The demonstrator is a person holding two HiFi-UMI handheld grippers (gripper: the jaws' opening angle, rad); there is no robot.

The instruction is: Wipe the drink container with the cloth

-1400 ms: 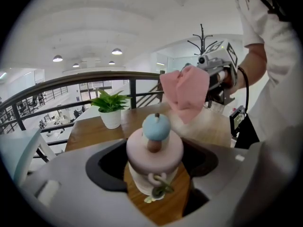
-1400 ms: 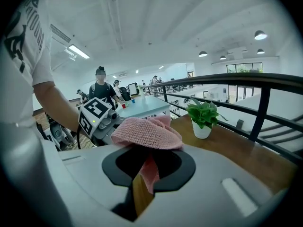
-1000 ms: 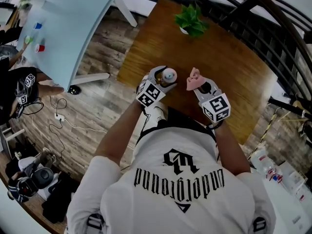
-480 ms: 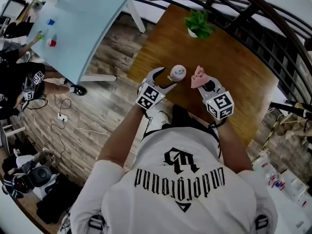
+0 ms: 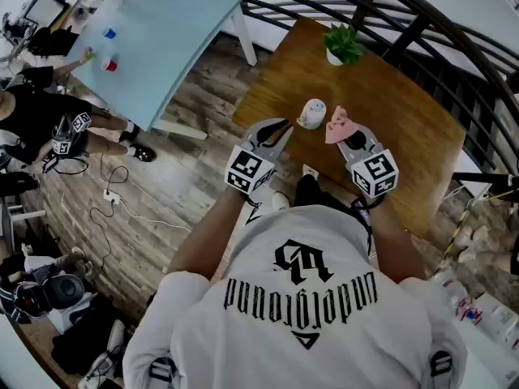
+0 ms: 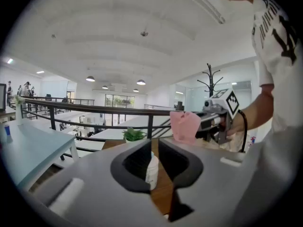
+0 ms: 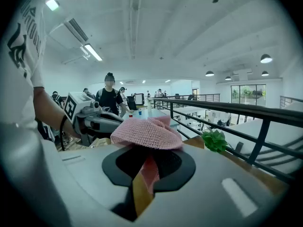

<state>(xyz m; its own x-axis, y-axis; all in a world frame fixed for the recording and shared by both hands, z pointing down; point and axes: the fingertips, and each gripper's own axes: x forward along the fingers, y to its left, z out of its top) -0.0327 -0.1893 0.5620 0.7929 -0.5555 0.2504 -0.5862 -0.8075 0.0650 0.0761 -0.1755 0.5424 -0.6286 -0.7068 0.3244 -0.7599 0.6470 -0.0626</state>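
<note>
A: How do our tools stand?

B: Our left gripper [image 6: 155,144] has just been closing. Its jaws are almost together and nothing is between them. Our right gripper [image 7: 150,155] is clenched on the cloth [image 7: 147,132], which bunches up over its tips.

A: And the bottle?

B: The bottle [image 5: 312,113] stands upright and free on the table [image 5: 389,112]. It is just beyond our left tips and just left of the cloth, apart from both.

A: What could go wrong for us from here?

B: We think tipping is the main risk. If we press the cloth on while nothing steadies the bottle, it may slide or topple. The table's left edge is near, with the floor below it. If we bring the left gripper in with its jaws this narrow, the tips would likely knock the bottle rather than straddle it. The cloth looks pinched by a single fold, so a hard rub might drag it out.

A: Shall we count?

B: We see two grippers, one cloth and one bottle. There is one table under them with one plant [image 5: 342,45] at its far edge, and one pale table [image 5: 170,39] far left.
</note>
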